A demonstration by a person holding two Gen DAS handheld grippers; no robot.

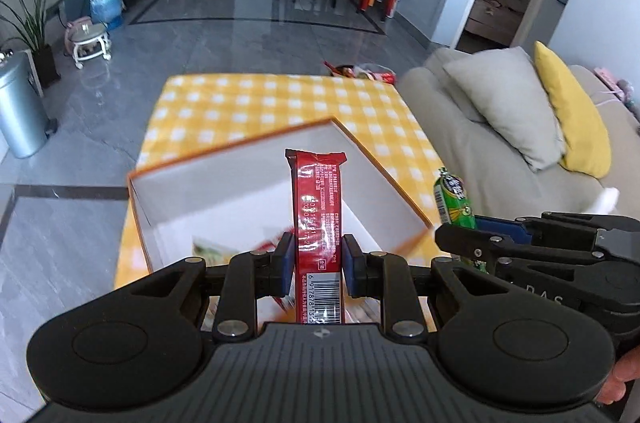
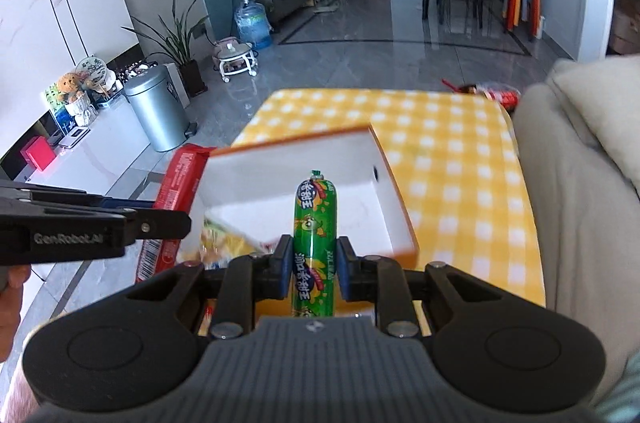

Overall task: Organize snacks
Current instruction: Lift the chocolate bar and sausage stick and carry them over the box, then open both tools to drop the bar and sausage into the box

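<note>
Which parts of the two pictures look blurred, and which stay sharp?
Left wrist view: the red snack bar is sharp, the box rim smeared. Right wrist view: the green sausage is sharp, the box edges and snacks below blurred; straight lines bend near both borders.

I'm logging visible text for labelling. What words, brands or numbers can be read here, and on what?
"GenRobot.AI": side of the left gripper.
"6 9 7 8 7 8 1 3 1": partly hidden barcode digits, red snack bar.
"D A S": right gripper body, partly hidden.
Red bar's small print, green sausage lettering: not readable.
</note>
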